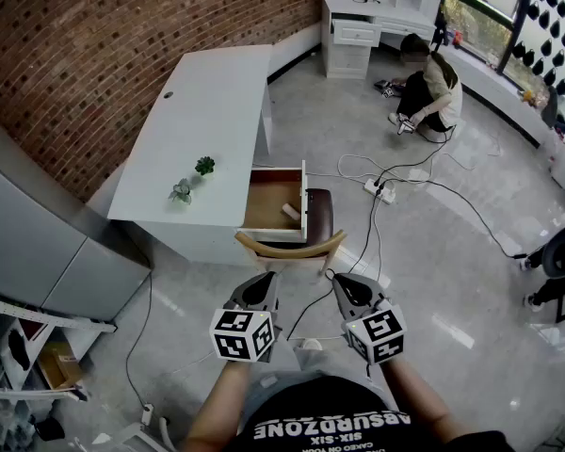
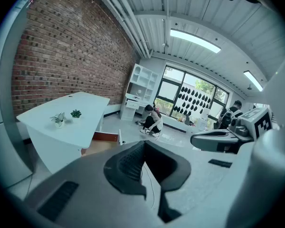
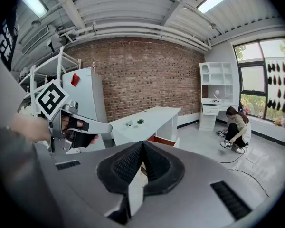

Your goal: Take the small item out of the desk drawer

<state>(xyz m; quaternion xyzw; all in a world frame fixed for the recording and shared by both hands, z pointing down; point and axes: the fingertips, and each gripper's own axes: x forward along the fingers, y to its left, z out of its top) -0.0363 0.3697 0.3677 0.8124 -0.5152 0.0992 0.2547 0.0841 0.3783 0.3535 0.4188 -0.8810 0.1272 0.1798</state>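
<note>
While both grippers hung side by side low in the head view, well short of the desk, the left gripper (image 1: 266, 281) had its jaws fully closed with nothing between them. The right gripper (image 1: 339, 281) was the same, jaws pressed together at the tip and empty. Both pointed forward and somewhat down toward the chair (image 1: 290, 246). Its curved wooden back was nearest the grippers, and its dark seat sat tucked against the front of the drawer (image 1: 264, 217). The drawer was pulled out from the near end of the white desk (image 1: 207, 102), showing its brown wooden floor. A small item (image 1: 290, 212), pale and longish, lay inside on that floor, close to the drawer's front panel and toward the chair side; what it was could not be made out. Neither gripper touched the chair, drawer or item. On the desk top stood two little plants (image 1: 204, 166), close together near the edge above the drawer. A brick wall (image 1: 122, 26) ran behind the desk, and a grey cabinet (image 1: 38, 243) stood at its left end. On the floor right of the chair lay a power strip (image 1: 377, 188) with cables trailing off. Farther back a person (image 1: 431, 88) crouched on the floor, near a white hutch (image 1: 358, 17) against the far wall.
</note>
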